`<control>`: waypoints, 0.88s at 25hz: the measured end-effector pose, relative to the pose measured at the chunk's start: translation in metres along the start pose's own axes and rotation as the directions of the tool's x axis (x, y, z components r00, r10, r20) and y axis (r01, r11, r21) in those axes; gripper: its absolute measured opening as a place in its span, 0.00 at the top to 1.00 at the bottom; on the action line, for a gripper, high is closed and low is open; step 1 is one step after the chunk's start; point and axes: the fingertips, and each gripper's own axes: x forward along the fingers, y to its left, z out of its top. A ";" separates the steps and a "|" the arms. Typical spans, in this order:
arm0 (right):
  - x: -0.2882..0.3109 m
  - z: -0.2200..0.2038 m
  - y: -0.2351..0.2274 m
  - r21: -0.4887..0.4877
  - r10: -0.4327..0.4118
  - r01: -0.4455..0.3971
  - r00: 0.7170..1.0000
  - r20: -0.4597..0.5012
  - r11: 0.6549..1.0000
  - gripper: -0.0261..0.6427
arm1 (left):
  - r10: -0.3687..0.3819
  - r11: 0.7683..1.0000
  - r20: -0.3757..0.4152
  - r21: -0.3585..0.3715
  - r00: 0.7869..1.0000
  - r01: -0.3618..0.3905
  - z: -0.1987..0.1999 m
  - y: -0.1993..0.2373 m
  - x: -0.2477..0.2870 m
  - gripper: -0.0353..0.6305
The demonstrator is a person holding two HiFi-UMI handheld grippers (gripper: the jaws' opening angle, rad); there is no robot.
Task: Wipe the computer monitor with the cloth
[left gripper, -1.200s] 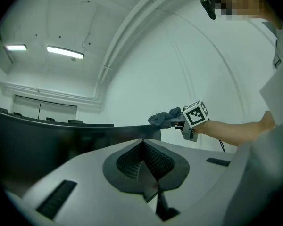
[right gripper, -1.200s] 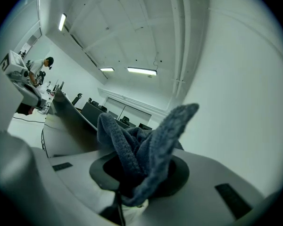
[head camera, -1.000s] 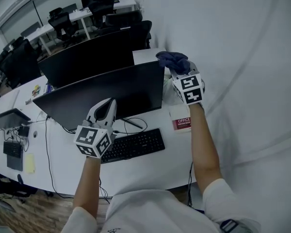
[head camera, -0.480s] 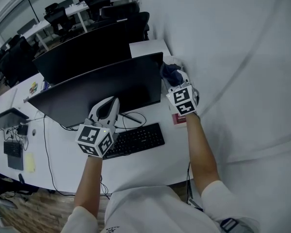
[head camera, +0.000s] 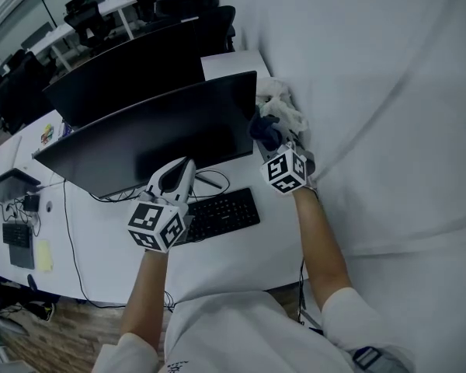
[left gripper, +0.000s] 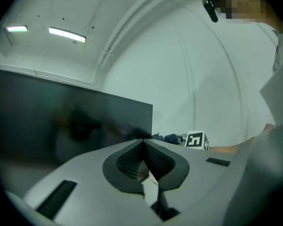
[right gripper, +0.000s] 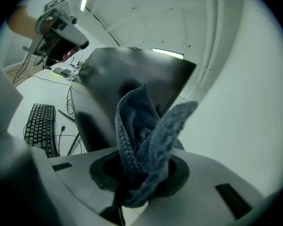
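Head view counts 2 grippers, 2 dark monitors standing one behind the other, 1 keyboard [head camera: 221, 214] and 1 cloth on a white desk [head camera: 241, 259]. A pale crumpled heap [head camera: 283, 107] lies just beyond the right end of the near monitor [head camera: 155, 142]; the second monitor [head camera: 124, 76] stands behind it.

The right gripper [head camera: 273, 143] has its 2 jaws clamped on the dark blue cloth [head camera: 264, 129], which bunches up out of them in loose folds. The cloth sits at the near monitor's lower right corner, right against the screen's edge. Whether it actually touches the glass cannot be told.

The left gripper [head camera: 186, 164] is held above the keyboard, in front of the lower screen, jaws pressed together with nothing between them.
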 end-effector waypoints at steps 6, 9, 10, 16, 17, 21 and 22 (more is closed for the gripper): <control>0.011 -0.036 0.038 0.021 0.053 -0.052 0.997 -0.059 0.998 0.81 | -0.008 1.000 -0.004 -0.002 1.000 0.008 -0.008 -0.002 -0.003 0.94; 0.018 -0.055 0.055 0.044 0.078 -0.074 0.993 -0.090 0.996 0.81 | -0.022 1.000 0.003 -0.008 1.000 0.022 -0.015 -0.003 -0.002 0.94; 0.021 -0.062 0.061 0.051 0.087 -0.082 0.991 -0.102 0.995 0.81 | -0.026 1.000 0.001 -0.015 1.000 0.026 -0.020 -0.004 0.000 0.94; 0.035 -0.097 0.090 0.112 0.134 -0.118 0.979 -0.156 0.987 0.81 | -0.040 0.998 -0.028 -0.044 0.999 0.038 -0.047 -0.012 0.006 0.94; 0.036 -0.102 0.093 0.124 0.139 -0.120 0.977 -0.162 0.985 0.81 | -0.037 0.998 -0.035 -0.049 0.999 0.035 -0.052 -0.012 0.005 0.94; 0.041 -0.117 0.108 0.154 0.166 -0.139 0.970 -0.179 0.978 0.81 | -0.010 0.998 -0.061 -0.068 0.998 0.005 -0.073 -0.003 0.002 0.94; 0.042 -0.121 0.111 0.159 0.172 -0.144 0.968 -0.183 0.977 0.81 | -0.003 0.997 -0.064 -0.072 0.998 -0.001 -0.077 0.000 0.002 0.94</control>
